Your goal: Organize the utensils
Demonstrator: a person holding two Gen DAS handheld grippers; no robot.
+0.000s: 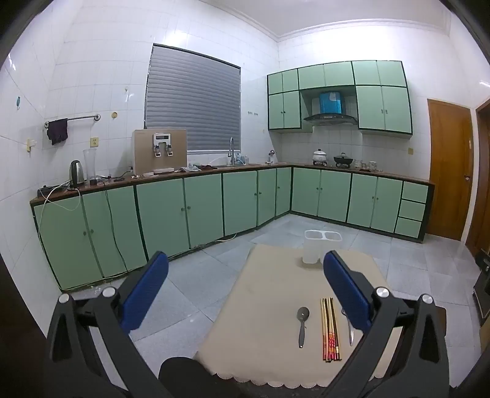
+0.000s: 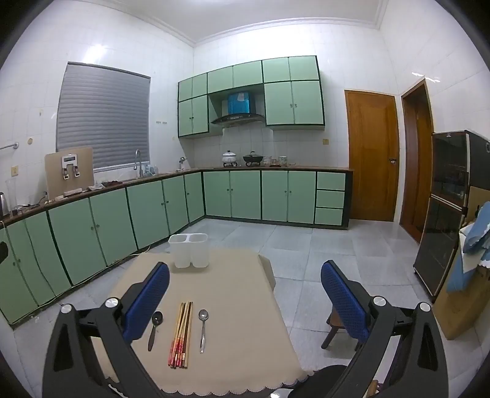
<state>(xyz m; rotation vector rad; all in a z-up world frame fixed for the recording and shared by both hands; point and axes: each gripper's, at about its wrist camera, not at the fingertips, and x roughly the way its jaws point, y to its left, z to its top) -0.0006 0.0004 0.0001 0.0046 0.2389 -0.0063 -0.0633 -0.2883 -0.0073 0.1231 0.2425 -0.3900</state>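
Wide-open right gripper [image 2: 245, 294] above chopsticks [image 2: 180, 333], untouched.

White tiled walls [image 1: 92, 76] and a white ceiling [image 2: 275, 18] enclose a kitchen. Mint-green base cabinets [image 1: 171, 211] run in an L across mid-frame under a dark brown worktop [image 2: 147, 179]. Green wall cabinets [image 2: 294, 91] hang at upper centre around a range hood [image 2: 237, 118]. A window [image 1: 193, 107] with a closed grey blind sits upper left. Two wooden doors [image 2: 372, 156] stand at right, with a dark glass-fronted cabinet [image 2: 444, 208] at the far right edge. The floor [image 2: 306, 245] is pale grey tile. Bright light glares off the upper walls.
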